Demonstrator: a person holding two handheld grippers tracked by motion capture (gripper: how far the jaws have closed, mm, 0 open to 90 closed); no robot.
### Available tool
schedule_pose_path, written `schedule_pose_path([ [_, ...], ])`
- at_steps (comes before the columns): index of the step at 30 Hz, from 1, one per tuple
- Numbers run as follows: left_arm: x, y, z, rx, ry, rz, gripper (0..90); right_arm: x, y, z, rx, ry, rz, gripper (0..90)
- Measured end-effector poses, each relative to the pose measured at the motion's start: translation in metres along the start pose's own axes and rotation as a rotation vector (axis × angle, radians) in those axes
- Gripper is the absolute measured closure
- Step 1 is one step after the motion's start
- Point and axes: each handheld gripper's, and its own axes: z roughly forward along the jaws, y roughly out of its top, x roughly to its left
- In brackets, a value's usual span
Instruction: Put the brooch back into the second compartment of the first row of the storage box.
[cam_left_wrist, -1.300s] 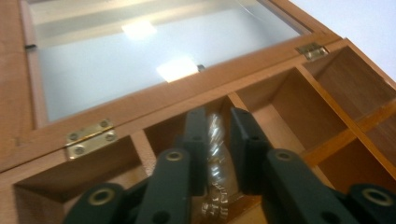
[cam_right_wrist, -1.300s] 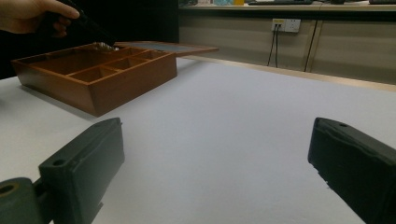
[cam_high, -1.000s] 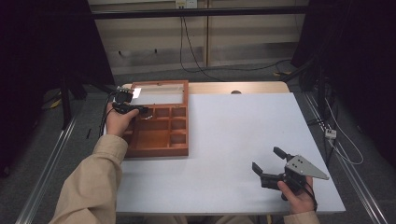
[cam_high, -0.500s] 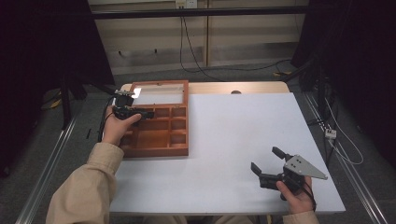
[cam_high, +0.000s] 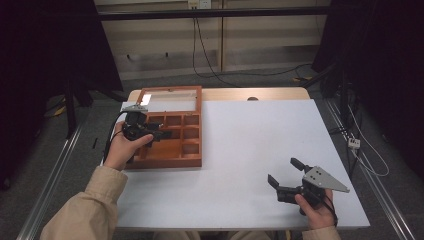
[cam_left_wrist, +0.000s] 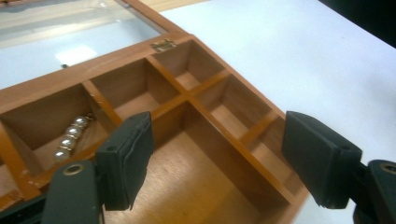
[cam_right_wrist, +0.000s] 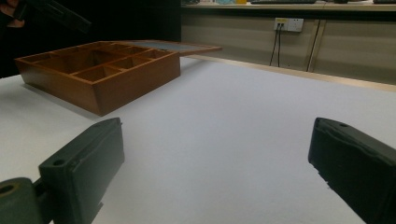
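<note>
Change: the left gripper (cam_high: 159, 134) has drawn back toward the near side of the box (cam_high: 192, 162) since the earlier frame, and its jaws have just been opening; nothing sits between them.
Beads: a short pearl string (cam_left_wrist: 71, 136) lies in a far-row compartment, apart from both jaws.
Left gripper: spread wide over the large compartment, empty.
Right gripper: (cam_high: 285, 179) open, empty, resting on the table (cam_high: 250, 140) well apart from the box.
Lid: glass-paned (cam_high: 170, 97), folded flat behind the box.
Step, as judged: retreat after dropping the beads.
Advice: lift straight clear of the dividers, jaws kept wide, so nothing snags the string or nudges the box.
</note>
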Motion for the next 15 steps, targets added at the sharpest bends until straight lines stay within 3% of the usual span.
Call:
schedule_pose_path([
  [15,-0.028,-0.028,-0.013,0.005,-0.067,0.055,22.4,0.0,-0.001,0.0,0.004,0.004,0.01,2.5],
])
